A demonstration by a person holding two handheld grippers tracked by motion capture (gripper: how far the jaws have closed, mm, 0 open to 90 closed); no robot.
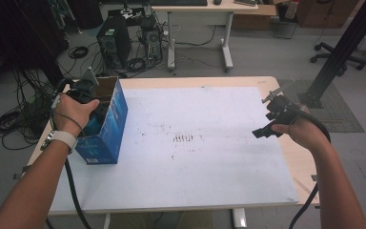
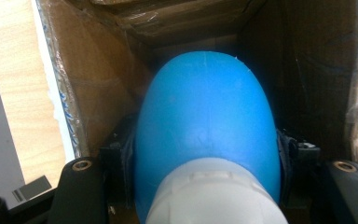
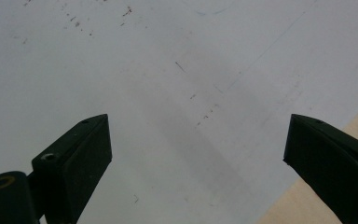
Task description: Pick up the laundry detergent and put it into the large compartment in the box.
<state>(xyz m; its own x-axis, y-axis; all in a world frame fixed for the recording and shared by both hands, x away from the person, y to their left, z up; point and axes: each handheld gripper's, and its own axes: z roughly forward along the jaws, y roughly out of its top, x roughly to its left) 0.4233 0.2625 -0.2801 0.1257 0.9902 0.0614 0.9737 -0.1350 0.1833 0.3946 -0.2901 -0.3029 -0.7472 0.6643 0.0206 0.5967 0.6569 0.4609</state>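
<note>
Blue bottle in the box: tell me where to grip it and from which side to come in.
Grip the blue bottle low on its rounded shoulder, just above the white cap, coming straight in through the open top of the cardboard box. The box walls block every other side. The left gripper already clamps it there.

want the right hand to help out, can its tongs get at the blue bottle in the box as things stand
Probably not directly: the blue bottle sits deep inside the box, clamped by the left tongs, which fill the opening. The right tongs hang open across the table.
</note>
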